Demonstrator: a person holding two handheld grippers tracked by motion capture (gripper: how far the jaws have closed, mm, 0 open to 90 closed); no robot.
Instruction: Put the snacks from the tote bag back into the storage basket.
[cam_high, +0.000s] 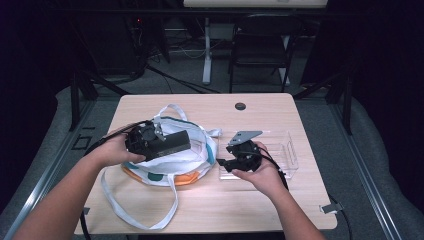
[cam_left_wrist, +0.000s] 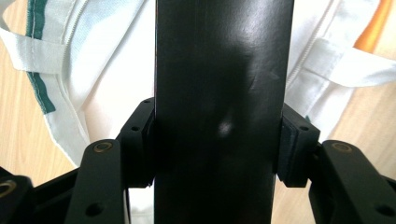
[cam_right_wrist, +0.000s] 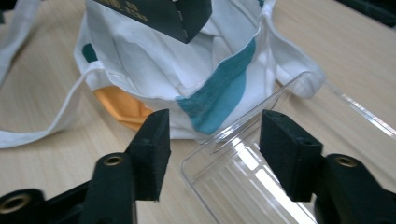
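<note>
Clamped across its width in the left gripper (cam_high: 165, 143), the black box (cam_high: 172, 142) is held lengthwise along the jaws, above the bag (cam_high: 195, 160), while the right gripper (cam_right_wrist: 212, 154) is held open, empty.

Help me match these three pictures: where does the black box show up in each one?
High view: black box left of centre, over the white bag, gripped by the left gripper.
Left gripper view: fills the middle, clamped between both pads.
Right gripper view: top edge, above the bag.
Shared landmark: the bag.
</note>
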